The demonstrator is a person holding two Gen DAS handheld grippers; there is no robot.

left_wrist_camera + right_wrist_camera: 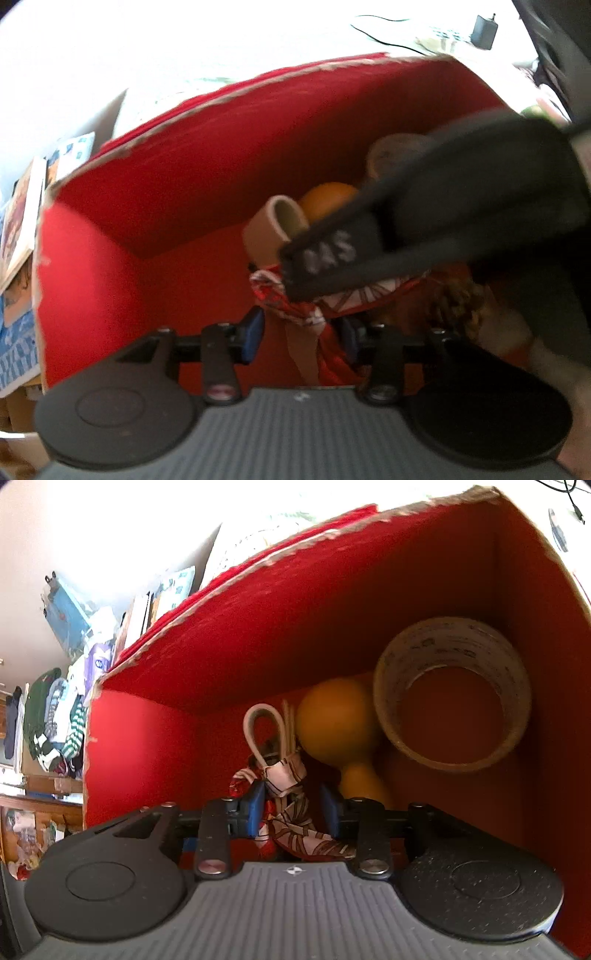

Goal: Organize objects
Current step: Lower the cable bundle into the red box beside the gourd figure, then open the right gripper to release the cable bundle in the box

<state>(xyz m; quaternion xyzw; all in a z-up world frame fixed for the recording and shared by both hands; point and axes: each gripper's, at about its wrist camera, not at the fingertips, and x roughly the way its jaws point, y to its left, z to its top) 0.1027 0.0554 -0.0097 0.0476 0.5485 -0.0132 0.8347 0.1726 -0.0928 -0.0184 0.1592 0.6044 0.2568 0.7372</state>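
**A:** Start at the left. What's out at nine o'clock?

**B:** In the left wrist view, a stack of books with printed covers (22, 229) lies outside the red-lined cardboard box (177, 192). In the right wrist view, at nine o'clock, a heap of striped green and white clothing (55, 716) hangs well apart from the box.

**A:** And inside the box?

**B:** Near centre, a red and white patterned cloth bundle (291, 812) with a white cord loop (260, 731) standing up from it. At one o'clock from the bundle sits an orange rounded wooden piece (334, 720), and at two o'clock a wide roll of beige tape (452, 694) leans against the box's right wall, just beside the orange piece. The left view also shows a small tan cardboard ring (275, 229) at twelve o'clock from the bundle.

**A:** The right gripper (293, 812)?

**B:** Its blue pads flank the bundle. The left pad (256, 808) seems to touch the cloth; the right one stands clear, so it's released rather than clenched.

**A:** The left gripper (301, 332)?

**B:** Parted too, with cloth hanging between its fingers. The picture is blurred, but no pinch shows.
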